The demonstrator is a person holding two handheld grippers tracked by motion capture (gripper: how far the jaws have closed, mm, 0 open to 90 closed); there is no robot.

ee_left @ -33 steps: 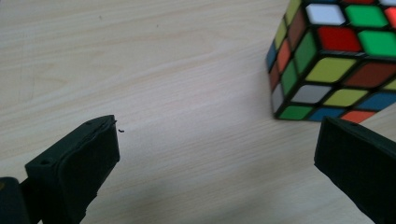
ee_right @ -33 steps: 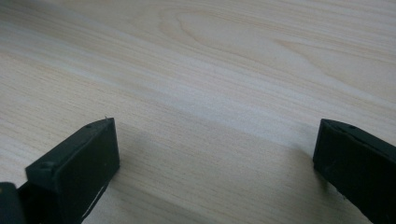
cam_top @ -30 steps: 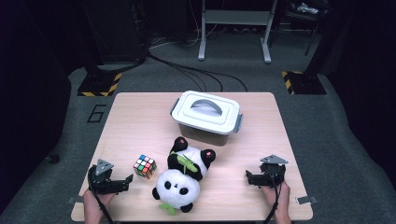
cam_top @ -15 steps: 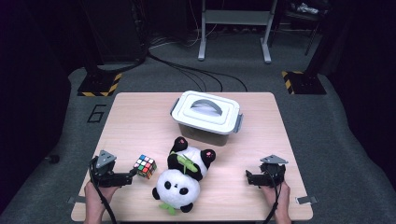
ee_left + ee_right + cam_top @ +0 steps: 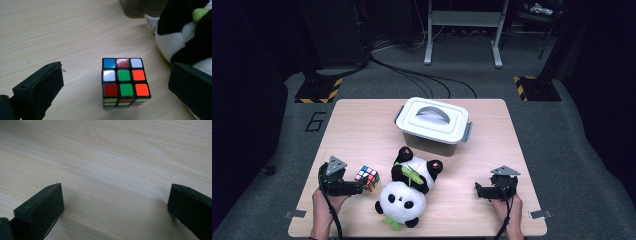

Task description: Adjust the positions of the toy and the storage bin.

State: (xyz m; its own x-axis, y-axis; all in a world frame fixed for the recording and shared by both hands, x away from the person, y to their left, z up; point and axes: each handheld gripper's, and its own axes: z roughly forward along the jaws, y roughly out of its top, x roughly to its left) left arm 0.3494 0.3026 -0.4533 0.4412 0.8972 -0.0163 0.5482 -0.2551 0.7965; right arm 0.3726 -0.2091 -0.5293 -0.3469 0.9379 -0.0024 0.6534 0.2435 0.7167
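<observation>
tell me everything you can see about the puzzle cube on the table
The puzzle cube is a scrambled three-by-three with a black frame and glossy stickers; its top shows blue, red, white, green and orange squares. It sits flat on the wooden table, near the left edge, between the open jaws of the left gripper, which do not touch it. The plush panda lies just beside it, apart.

A pale wooden table (image 5: 362,130) carries three things — a scrambled puzzle cube (image 5: 367,178) near its left front, a plush panda (image 5: 409,192) lying just beside it, and a lidded grey box (image 5: 433,126) standing farther back, mid-table.
</observation>
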